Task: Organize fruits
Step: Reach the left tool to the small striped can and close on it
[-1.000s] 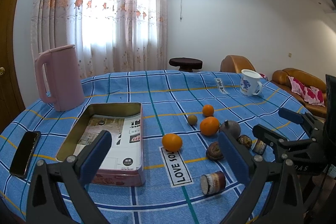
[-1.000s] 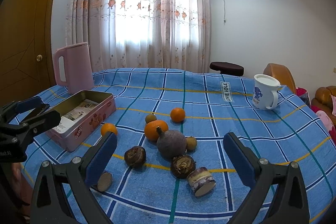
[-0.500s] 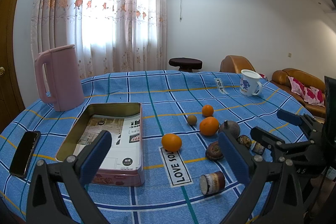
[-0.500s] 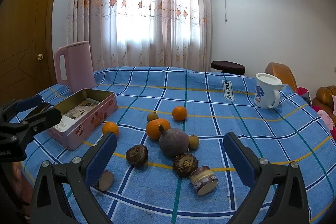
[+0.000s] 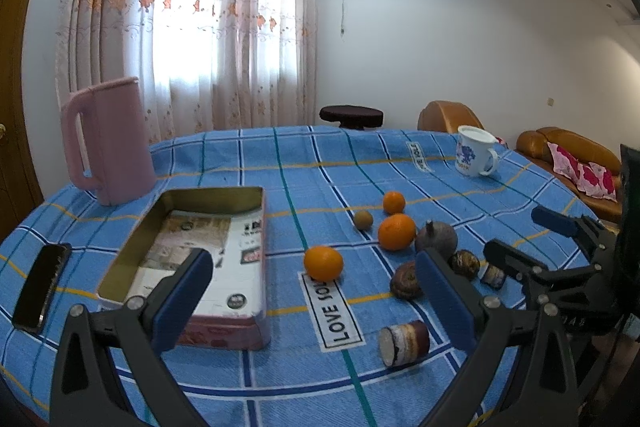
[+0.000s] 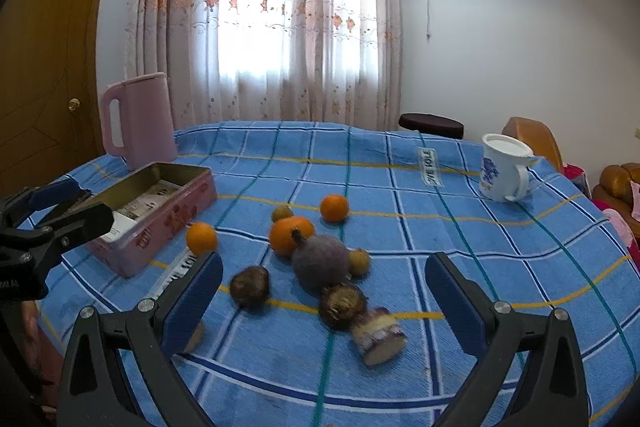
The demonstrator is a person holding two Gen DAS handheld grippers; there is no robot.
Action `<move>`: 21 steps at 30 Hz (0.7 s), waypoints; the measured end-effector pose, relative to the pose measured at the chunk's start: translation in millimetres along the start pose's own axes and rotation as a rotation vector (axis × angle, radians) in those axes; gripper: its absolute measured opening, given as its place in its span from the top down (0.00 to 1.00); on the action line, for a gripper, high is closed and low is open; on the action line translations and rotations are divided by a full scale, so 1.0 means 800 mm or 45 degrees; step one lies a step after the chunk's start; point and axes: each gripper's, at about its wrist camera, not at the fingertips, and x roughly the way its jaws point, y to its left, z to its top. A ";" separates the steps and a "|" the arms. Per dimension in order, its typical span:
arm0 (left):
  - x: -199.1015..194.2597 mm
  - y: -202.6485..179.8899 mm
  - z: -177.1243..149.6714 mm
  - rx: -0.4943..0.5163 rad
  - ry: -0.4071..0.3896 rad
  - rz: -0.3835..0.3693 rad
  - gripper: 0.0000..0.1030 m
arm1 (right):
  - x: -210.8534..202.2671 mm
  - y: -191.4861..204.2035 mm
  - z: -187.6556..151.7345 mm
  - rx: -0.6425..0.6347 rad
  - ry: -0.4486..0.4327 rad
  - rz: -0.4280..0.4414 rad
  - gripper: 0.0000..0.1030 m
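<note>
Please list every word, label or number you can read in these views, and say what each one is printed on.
"LOVE SOLE": white patch on the tablecloth, near the front orange.
"LOVE SOLE", partly legible: second patch near the white mug.
Printed sheet inside the tin box: too small to read.
Mug's blue print: a picture, with no readable words.

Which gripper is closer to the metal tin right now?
Left. The left gripper hovers just over the tin's near end; the right gripper is off to its side, beyond the fruit.
</note>
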 end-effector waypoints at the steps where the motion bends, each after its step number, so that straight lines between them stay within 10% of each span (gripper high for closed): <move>1: 0.003 -0.002 -0.004 0.005 0.009 -0.007 0.00 | 0.001 -0.005 -0.003 0.005 0.005 -0.012 0.01; 12: 0.045 -0.046 -0.045 0.072 0.179 -0.166 0.06 | 0.022 -0.042 -0.032 0.043 0.111 -0.048 0.03; 21: 0.067 -0.050 -0.062 0.033 0.294 -0.290 0.24 | 0.041 -0.047 -0.036 0.039 0.242 -0.022 0.38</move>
